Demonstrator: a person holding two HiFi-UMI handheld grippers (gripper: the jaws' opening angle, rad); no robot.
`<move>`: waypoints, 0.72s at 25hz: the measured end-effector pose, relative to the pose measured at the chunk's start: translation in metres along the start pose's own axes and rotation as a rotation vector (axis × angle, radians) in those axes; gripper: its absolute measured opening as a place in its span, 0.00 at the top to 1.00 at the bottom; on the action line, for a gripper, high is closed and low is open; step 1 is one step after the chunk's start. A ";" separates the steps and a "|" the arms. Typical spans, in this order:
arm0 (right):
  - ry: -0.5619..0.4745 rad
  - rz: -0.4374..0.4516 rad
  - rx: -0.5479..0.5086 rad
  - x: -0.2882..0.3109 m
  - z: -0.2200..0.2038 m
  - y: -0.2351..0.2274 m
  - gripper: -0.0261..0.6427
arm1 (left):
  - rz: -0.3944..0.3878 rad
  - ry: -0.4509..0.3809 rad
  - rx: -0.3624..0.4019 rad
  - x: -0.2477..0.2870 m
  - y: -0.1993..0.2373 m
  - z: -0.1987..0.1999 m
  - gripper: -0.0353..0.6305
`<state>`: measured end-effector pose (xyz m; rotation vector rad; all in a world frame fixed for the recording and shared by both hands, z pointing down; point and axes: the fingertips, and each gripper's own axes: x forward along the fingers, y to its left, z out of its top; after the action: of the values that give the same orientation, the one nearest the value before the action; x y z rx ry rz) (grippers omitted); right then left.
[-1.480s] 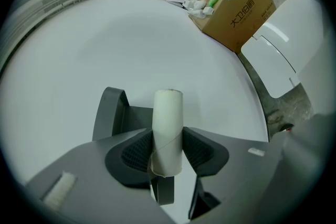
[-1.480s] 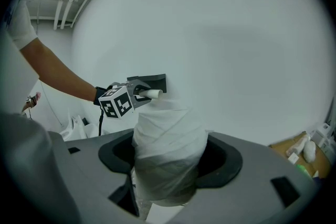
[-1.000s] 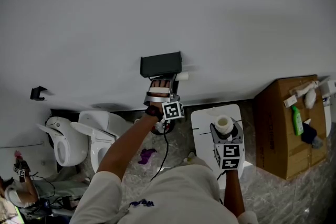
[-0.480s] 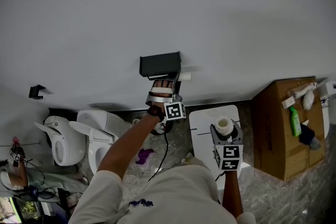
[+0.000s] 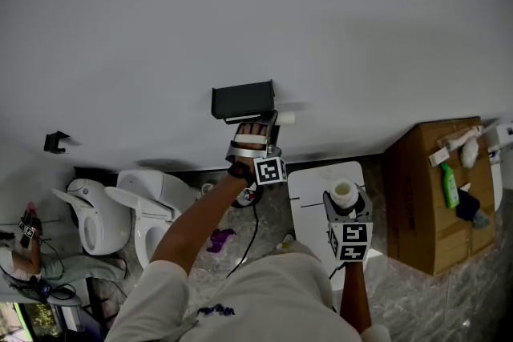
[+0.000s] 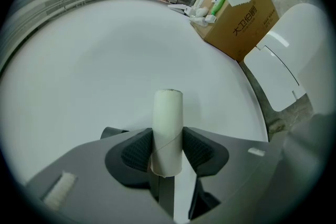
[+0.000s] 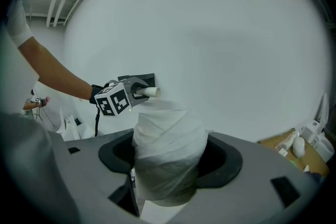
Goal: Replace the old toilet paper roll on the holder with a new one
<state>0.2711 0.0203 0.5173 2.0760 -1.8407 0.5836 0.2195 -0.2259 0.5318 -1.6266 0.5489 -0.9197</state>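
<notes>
Left hand-held gripper (image 6: 167,150) pinches empty cardboard tube (image 6: 168,113): looks light, crushable, so grip mid-length gently. Right hand-held gripper (image 7: 170,162) squeezes soft new roll (image 7: 168,134) by its sides.

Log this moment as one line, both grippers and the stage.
left gripper: shut on empty tube, beside holder | right gripper: shut on new roll, away from holder | stage: new roll not yet mounted
</notes>
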 end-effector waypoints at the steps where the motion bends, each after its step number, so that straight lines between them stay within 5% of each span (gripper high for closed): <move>1: 0.001 0.000 0.001 0.000 -0.001 0.000 0.49 | 0.001 -0.003 0.002 0.000 0.000 0.002 0.68; 18: 0.032 0.039 -0.003 0.003 -0.014 0.017 0.49 | -0.016 -0.053 -0.004 -0.005 -0.002 0.026 0.68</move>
<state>0.2536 0.0221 0.5303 2.0206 -1.8671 0.6197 0.2378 -0.2062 0.5311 -1.6563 0.5015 -0.8854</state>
